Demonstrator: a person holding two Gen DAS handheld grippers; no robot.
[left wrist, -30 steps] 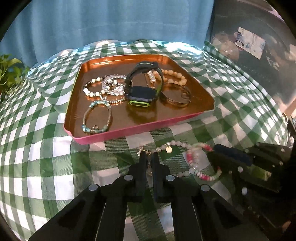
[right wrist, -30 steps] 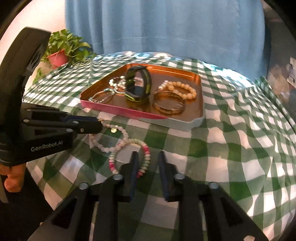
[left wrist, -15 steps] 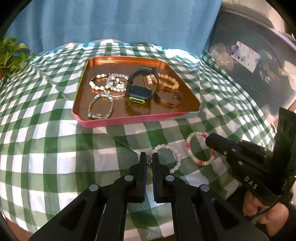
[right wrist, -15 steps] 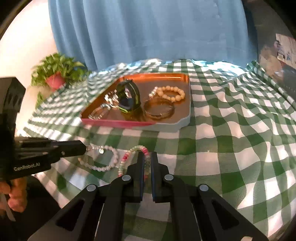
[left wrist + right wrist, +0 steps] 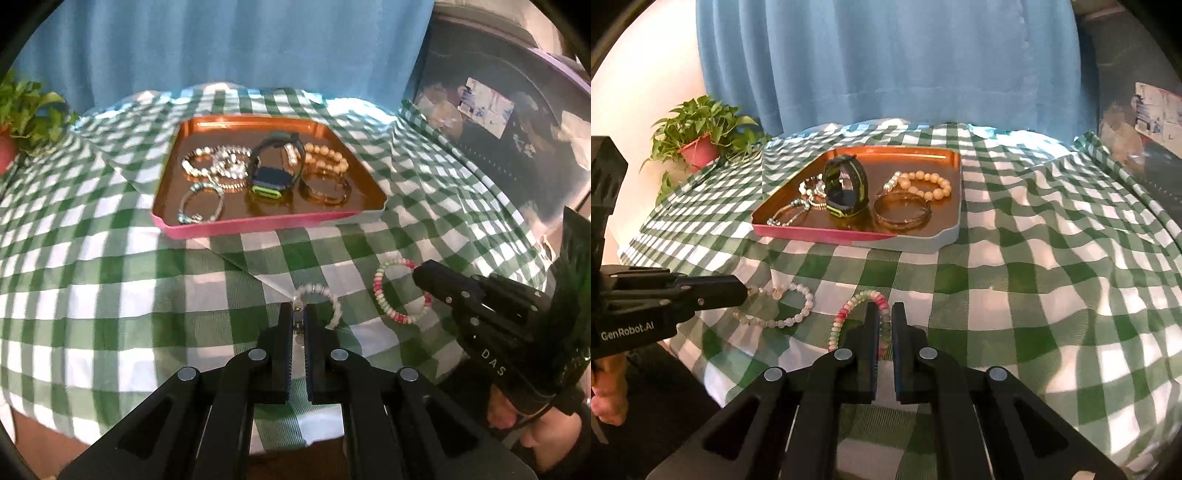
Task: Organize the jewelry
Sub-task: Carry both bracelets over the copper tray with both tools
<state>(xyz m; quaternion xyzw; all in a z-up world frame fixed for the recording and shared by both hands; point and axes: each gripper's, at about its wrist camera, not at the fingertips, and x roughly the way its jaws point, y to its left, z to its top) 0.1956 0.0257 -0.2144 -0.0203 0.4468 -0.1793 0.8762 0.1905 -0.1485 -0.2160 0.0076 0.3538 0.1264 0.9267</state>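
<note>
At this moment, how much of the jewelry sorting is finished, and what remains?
Done: the tray already holds several bracelets and a watch. In hand: the left gripper is shut on the pale bead bracelet, and the right gripper is shut on the pink-and-green bracelet. Left: both bracelets are still outside the tray, over the checked cloth.

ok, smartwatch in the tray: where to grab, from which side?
Take the smartwatch by the top of its strap arch, coming from above. It stands upright on its case with the band looped overhead, clear of the beads; jaws across the strap's flat faces seem safest.
</note>
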